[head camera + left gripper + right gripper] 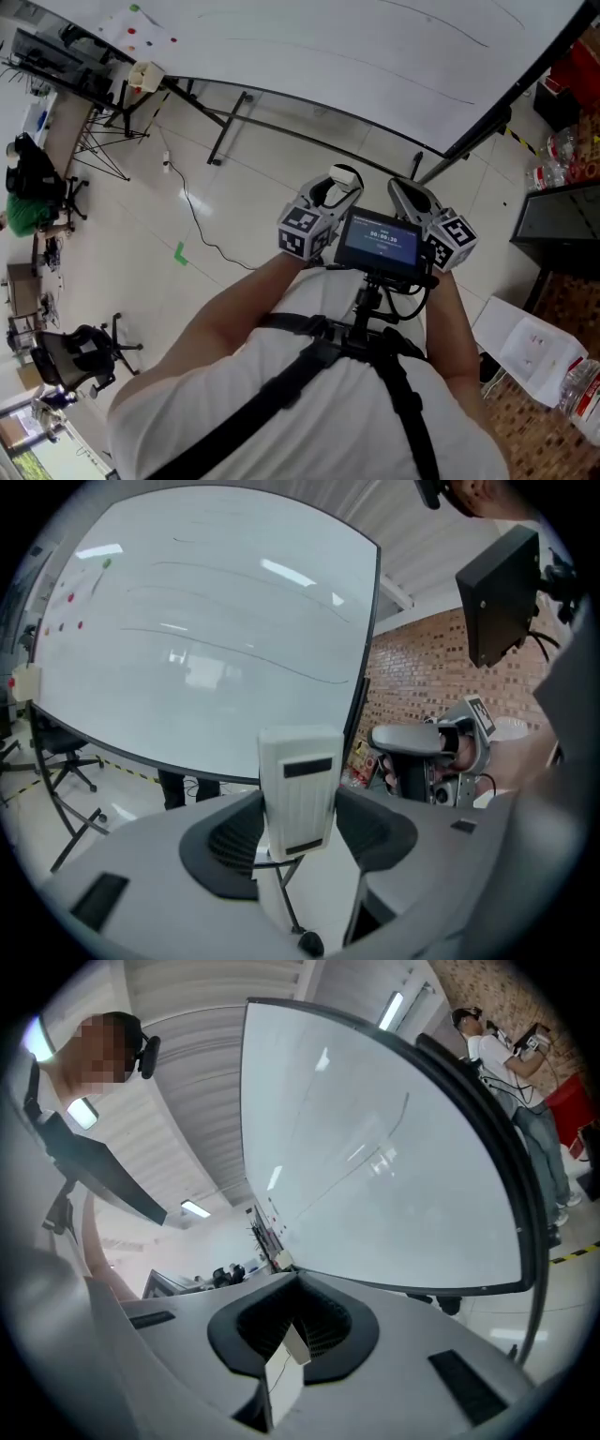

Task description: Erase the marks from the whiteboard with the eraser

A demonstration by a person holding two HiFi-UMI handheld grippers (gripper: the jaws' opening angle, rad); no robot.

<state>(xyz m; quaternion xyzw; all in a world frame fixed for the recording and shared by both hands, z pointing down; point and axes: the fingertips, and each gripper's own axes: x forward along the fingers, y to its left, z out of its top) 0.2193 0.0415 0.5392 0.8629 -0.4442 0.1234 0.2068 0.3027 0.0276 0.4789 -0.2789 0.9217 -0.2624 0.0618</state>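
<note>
The whiteboard (356,56) fills the top of the head view and carries a few faint thin lines (459,33). In the left gripper view the whiteboard (187,649) stands ahead, with the same thin lines (281,663) and small coloured dots (66,625) at its left. My left gripper (300,799) is shut on a white block eraser (298,789) held upright between its pads, well short of the board. In the right gripper view the tips of my right gripper (300,1279) meet. Both the left gripper (330,192) and the right gripper (412,192) are held close to the chest.
A small screen (380,244) is mounted between my hands. The board's black stand legs (230,127) and a cable (202,225) cross the pale floor. An office chair (84,352) is at left, a white chair (534,352) and black cabinet (558,220) at right. Another person (497,1054) stands far right.
</note>
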